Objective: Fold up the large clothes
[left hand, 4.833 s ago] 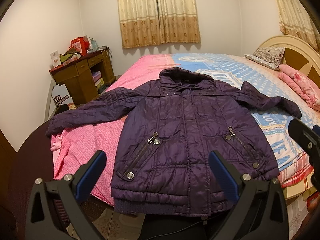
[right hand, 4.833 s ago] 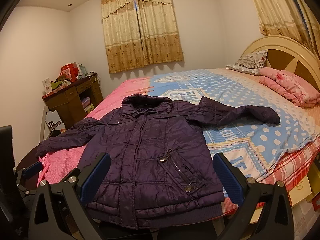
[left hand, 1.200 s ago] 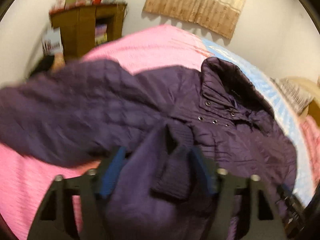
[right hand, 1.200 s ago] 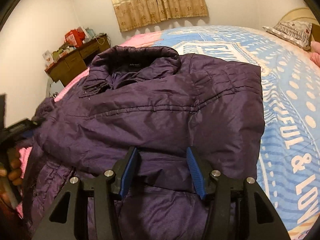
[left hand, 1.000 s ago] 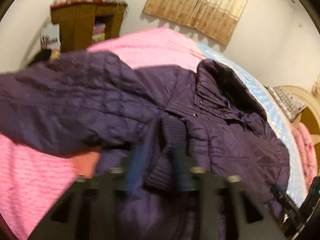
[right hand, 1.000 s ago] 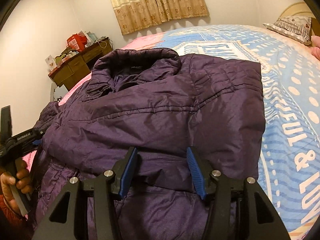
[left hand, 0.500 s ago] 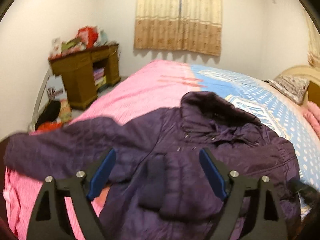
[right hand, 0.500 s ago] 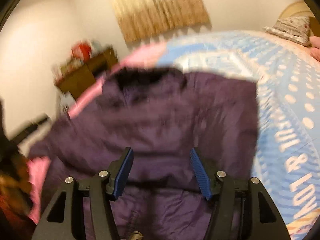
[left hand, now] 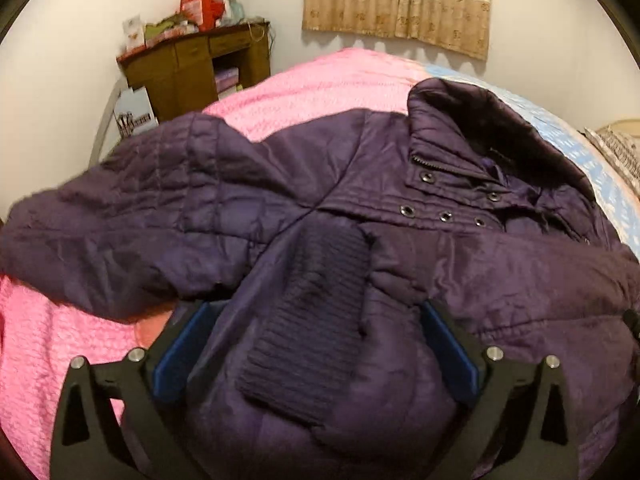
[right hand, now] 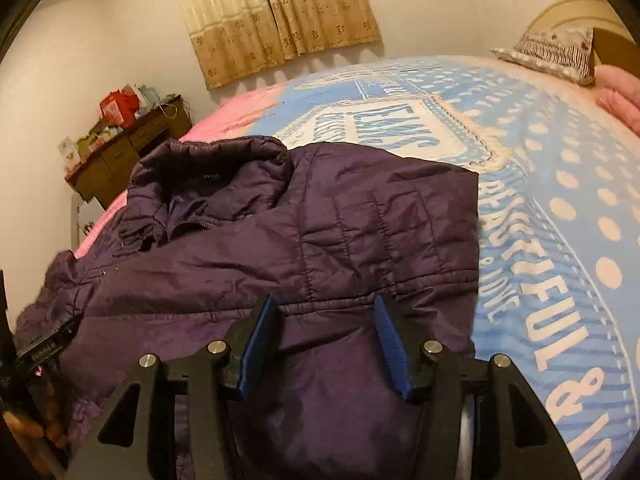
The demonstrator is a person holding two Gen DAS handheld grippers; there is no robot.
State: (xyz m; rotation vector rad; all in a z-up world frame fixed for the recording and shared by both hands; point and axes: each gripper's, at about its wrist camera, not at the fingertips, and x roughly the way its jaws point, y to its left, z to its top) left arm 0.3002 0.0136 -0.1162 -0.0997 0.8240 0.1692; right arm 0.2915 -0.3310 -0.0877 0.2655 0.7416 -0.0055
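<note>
While its jaws have just been opening and now stand spread wide, the left gripper [left hand: 316, 344] hangs over the jacket [left hand: 400, 240], its pads clear of the cloth; the ribbed cuff [left hand: 316, 320] of the folded-in sleeve lies loose between them on the jacket's chest. Half spread, the right gripper [right hand: 326, 344] sits low over the folded right side of the jacket [right hand: 320, 240], with a ridge of quilted cloth between the blue pads [right hand: 390, 344]; whether they press it I cannot tell. Spread on the bed [right hand: 560, 200], the jacket lies collar toward the curtain [right hand: 276, 12], its other sleeve [left hand: 120, 220] stretched out over the pink cover [left hand: 60, 352]. A desk [left hand: 192, 68] stands by the wall.
</note>
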